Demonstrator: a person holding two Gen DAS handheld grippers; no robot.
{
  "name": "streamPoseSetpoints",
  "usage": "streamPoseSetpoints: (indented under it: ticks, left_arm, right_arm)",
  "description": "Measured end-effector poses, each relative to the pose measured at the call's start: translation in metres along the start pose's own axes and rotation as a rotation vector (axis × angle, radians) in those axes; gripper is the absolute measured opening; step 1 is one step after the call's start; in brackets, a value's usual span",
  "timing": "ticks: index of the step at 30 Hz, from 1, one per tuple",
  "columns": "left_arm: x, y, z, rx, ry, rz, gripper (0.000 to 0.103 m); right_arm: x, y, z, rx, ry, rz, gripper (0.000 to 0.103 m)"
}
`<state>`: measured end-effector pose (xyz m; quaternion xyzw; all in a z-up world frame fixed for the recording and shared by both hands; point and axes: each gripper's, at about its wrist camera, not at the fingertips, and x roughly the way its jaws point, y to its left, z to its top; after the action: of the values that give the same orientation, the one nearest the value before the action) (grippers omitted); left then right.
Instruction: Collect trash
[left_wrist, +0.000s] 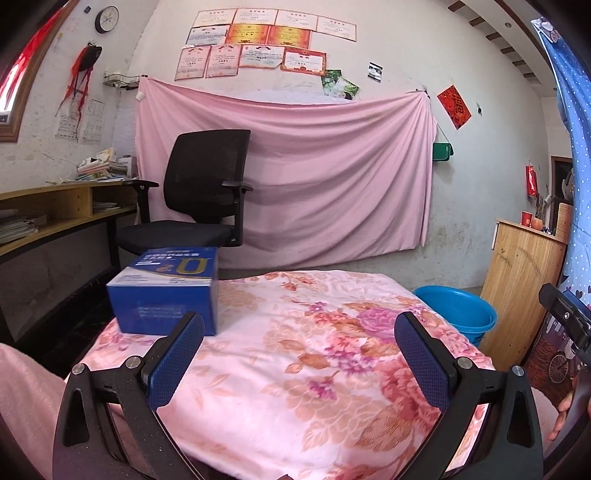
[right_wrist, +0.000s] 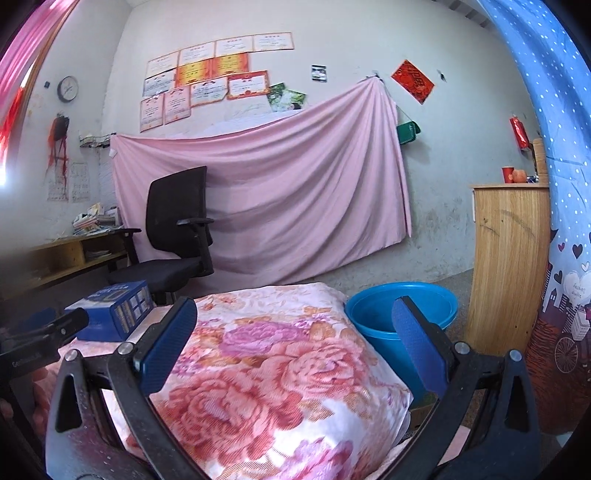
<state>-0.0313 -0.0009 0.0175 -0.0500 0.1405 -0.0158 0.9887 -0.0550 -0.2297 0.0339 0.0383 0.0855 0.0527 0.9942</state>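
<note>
The flower-printed pink quilt (left_wrist: 295, 369) lies bare across its middle and right side, so a gripper could pass freely there. On its far left corner stands a blue cardboard box (left_wrist: 166, 291), the only thing in the way. Just beyond the quilt's right edge sits a round blue plastic basin (right_wrist: 402, 314), mouth unobstructed, beside a tall wooden cabinet (right_wrist: 509, 266).

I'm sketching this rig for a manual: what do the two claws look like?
Both look alike. The left claw and right claw each have two black, angular arms with triangular cut-outs and silver round screws, tipped with flat blue pads bearing a fine cross-hatched texture. No cables or sleeves are visible.
</note>
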Motion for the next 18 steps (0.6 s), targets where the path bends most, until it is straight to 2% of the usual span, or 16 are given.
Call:
streamPoseSetpoints:
  ticks: [5,18]
  left_arm:
    - [-0.009,0.006,-0.005,0.003,-0.01,0.015,0.101]
    - [-0.005,0.006,-0.016,0.014,0.002,0.022,0.101]
  right_arm:
    - [-0.004,0.012,-0.005,-0.024,0.009,0.019,0.103]
    - [0.015,0.026,-0.017,-0.068,0.073,0.031,0.103]
